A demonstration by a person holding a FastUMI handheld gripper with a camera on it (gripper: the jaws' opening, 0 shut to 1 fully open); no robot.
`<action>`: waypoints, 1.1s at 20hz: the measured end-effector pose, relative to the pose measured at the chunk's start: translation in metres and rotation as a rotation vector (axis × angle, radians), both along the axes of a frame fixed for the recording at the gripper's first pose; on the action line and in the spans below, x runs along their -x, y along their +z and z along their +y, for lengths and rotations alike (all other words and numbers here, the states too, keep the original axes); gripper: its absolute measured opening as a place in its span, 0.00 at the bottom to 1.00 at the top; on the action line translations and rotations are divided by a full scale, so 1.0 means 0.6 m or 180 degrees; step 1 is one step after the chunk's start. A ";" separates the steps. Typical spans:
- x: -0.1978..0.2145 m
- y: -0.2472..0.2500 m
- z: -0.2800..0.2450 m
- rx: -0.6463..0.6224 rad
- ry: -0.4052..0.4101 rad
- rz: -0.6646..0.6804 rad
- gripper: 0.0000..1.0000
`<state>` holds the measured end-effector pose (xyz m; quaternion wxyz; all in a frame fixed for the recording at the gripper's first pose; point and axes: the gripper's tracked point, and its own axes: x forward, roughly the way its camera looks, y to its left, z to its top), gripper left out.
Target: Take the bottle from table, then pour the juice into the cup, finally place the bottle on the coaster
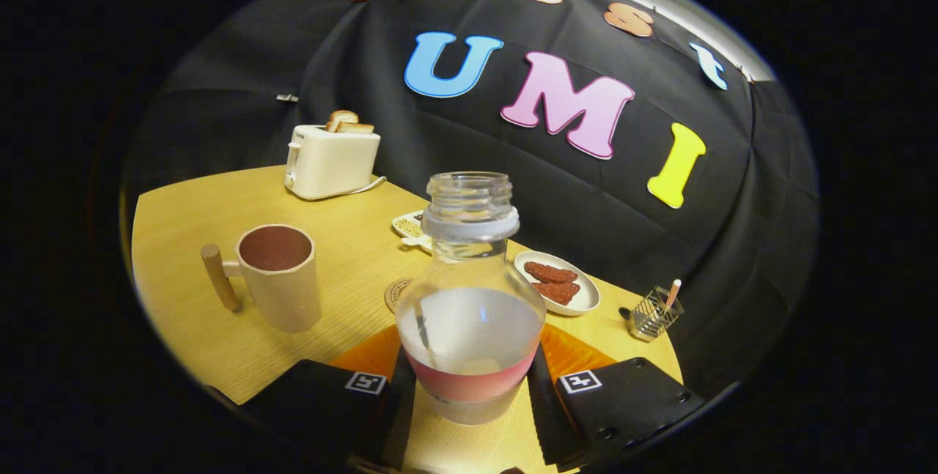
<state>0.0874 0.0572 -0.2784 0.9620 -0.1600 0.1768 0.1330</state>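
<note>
Now the gripper [470, 386] is tilted, its fingers [546, 397] clamped on both sides of the bottle [469, 298]. Uncapped and clear, the bottle is partly full, with a pink band low down. Beyond it lie the cup [277, 276] and coaster [396, 294].

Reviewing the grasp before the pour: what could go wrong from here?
1. The bottle has no cap and sits between the gripper fingers; a tilt on the way could spill before it reaches the cup.
2. The fingers hold it low, so it may swing when tipped.
3. The coaster lies partly hidden behind the bottle, close to the cup.
</note>
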 end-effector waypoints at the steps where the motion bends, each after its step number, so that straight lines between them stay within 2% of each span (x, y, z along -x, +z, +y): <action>1: -0.002 0.006 0.008 0.0042 0.0056 0.0007 0.70; 10: -0.022 0.044 0.039 0.1271 0.0194 -0.0148 0.70; 15: -0.024 0.046 0.068 0.1791 0.0426 -0.0124 0.70; 22: -0.044 0.046 0.100 0.2521 0.0764 -0.0323 0.70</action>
